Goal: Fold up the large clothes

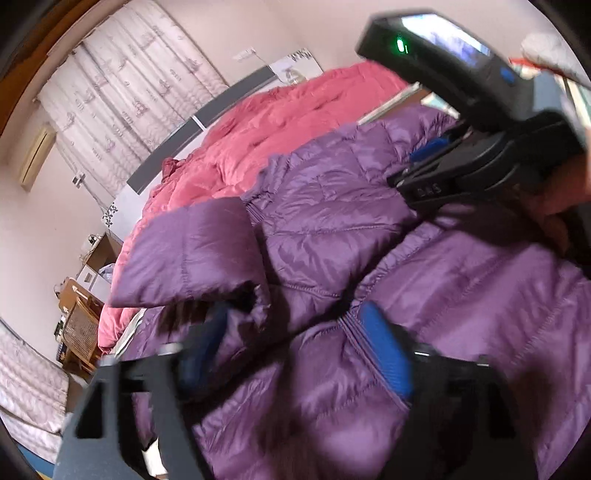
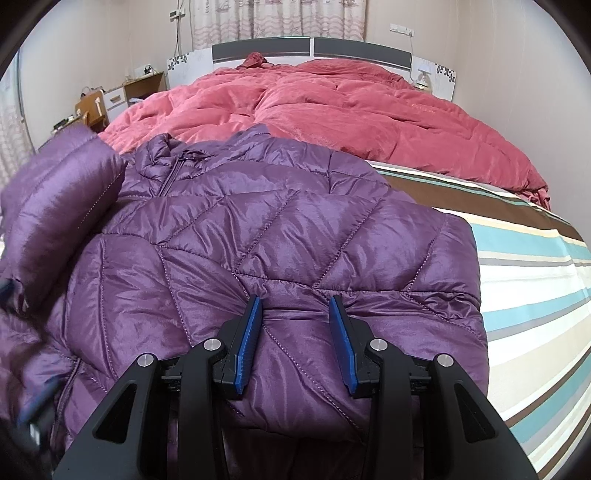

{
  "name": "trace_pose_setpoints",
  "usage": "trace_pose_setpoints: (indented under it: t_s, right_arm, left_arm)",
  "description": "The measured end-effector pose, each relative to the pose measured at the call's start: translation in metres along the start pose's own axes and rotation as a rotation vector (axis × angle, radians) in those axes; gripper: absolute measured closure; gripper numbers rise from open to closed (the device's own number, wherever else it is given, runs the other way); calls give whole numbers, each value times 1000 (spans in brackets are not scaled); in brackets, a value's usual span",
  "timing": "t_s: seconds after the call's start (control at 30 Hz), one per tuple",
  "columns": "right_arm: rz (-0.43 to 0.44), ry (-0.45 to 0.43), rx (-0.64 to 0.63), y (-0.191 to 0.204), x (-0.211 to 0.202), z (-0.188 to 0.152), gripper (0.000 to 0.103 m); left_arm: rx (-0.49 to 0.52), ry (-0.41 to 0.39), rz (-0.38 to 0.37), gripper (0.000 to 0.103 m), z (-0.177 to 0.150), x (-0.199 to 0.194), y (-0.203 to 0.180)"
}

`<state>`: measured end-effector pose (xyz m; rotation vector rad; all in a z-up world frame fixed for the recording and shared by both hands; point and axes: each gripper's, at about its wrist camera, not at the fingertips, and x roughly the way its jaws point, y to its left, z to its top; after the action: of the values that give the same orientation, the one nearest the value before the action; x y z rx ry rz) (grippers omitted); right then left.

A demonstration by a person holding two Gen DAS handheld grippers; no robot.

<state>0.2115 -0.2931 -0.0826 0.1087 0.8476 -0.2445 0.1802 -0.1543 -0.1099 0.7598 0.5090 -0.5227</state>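
- My right tongs (image 2: 295, 321) sit nearest, their blue pads (image 2: 248, 345) spread wide and pressed down on the purple quilted jacket (image 2: 258, 229), with a hump of fabric rising between them but not pinched.
- My left tongs (image 1: 295, 332) are also down on the jacket; one blue pad (image 1: 386, 354) lies along the zipper, the other is blurred and half buried under a fold of cloth. They look parted, with fabric bunched between, but I cannot tell whether they are gripping it.
- The jacket lies spread on the near part of the bed, front up, zipper (image 2: 170, 177) running toward the collar on the far side.
- One sleeve (image 2: 55, 214) is raised and doubled over at the left, its cuff end near the blurred edge of my left tongs in the right wrist view.
- In the left wrist view my right tongs (image 1: 436, 177) come in from the upper right, resting on the jacket's far half, a green light (image 1: 400, 46) glowing on the body.
- To the right of the jacket, the striped sheet (image 2: 528, 280) shows in bands of brown, cream and teal.
- Beyond the jacket, a rumpled pink duvet (image 2: 332, 110) covers the far half of the bed.
- Behind it stands the grey and white headboard (image 2: 314, 48).
- At the far left is a wooden bedside table (image 2: 144, 86).
- Farthest off, pale patterned curtains (image 2: 303, 18) hang on the back wall.
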Motion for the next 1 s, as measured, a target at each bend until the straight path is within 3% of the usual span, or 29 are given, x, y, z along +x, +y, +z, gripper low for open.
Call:
trace_pose_setpoints:
  t_s: [0.1,0.23,0.33,0.4,0.5,0.6,0.77,0.83,1.0]
  right_arm:
    - [2,-13,-2,0,-5,2,53]
    - [8,-75,-65,18,-28,6,50]
    - [70,-117,-90,40,-47,9,50]
    - [118,-164,-108,57,-64,13,32]
    - [196,-212,-195,101,-83,22,30]
    - [220,-179,-279,140,-81,23,30]
    - [208,-110,-354,184,-50,30,30]
    - [183,-118,-321,180,-46,31,30]
    - [129,-162,-50,121,-55,32,30]
  left_arm:
    - [-120,-11,-46,15,-12,-15,25]
    - [-429,2,-53,16,-43,-12,82]
    - [-649,21,-24,29,-71,-4,121]
    - [-776,54,-4,33,-89,4,143]
    - [-913,140,-6,42,-113,26,162]
    - [-983,187,-30,46,-125,44,165]
    - [-970,200,-16,46,-125,50,152]
    - [-977,201,-23,46,-125,52,151]
    - [-988,212,-36,45,-122,60,158]
